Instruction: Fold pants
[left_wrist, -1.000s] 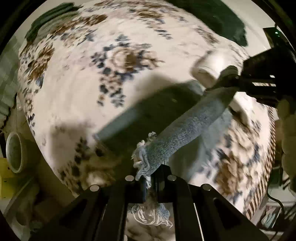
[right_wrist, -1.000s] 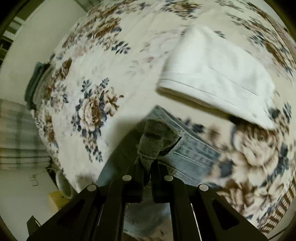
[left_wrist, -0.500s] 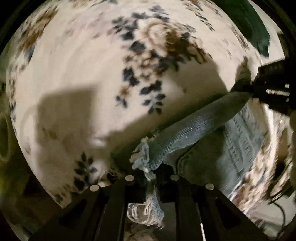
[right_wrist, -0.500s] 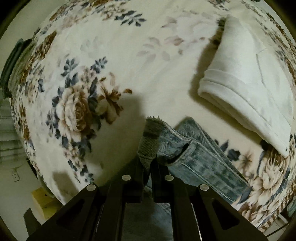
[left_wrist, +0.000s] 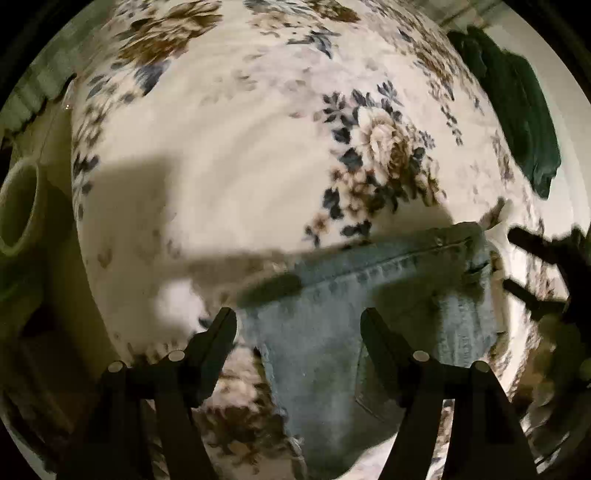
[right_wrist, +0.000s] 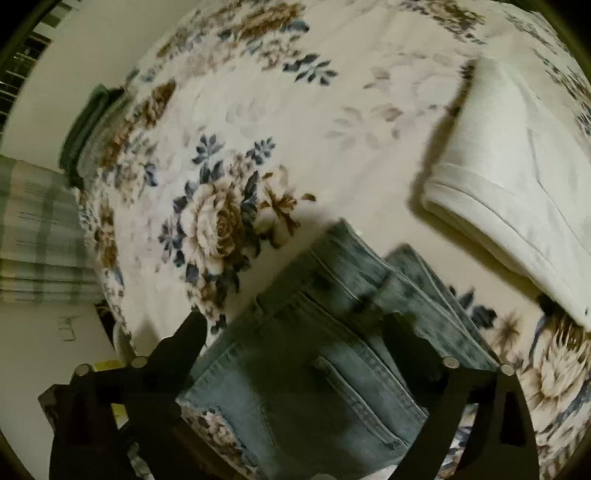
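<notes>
The light blue jeans (left_wrist: 332, 332) lie folded on the flowered bedspread (left_wrist: 229, 177). In the right wrist view the jeans (right_wrist: 317, 354) show seams and a back pocket, just below the camera. My left gripper (left_wrist: 298, 321) is open and empty, its fingers spread over the denim. My right gripper (right_wrist: 295, 328) is open and empty too, just above the jeans' waistband end. The right gripper also shows at the right edge of the left wrist view (left_wrist: 535, 266).
A folded white garment (right_wrist: 517, 184) lies to the right of the jeans. A dark green folded garment (left_wrist: 517, 114) lies at the far side of the bed, also in the right wrist view (right_wrist: 88, 129). A round bin (left_wrist: 18, 206) stands beside the bed.
Both grippers have opened and let go of the jeans. The jeans, held up and stretched between them before, now lie flat on the bed.
</notes>
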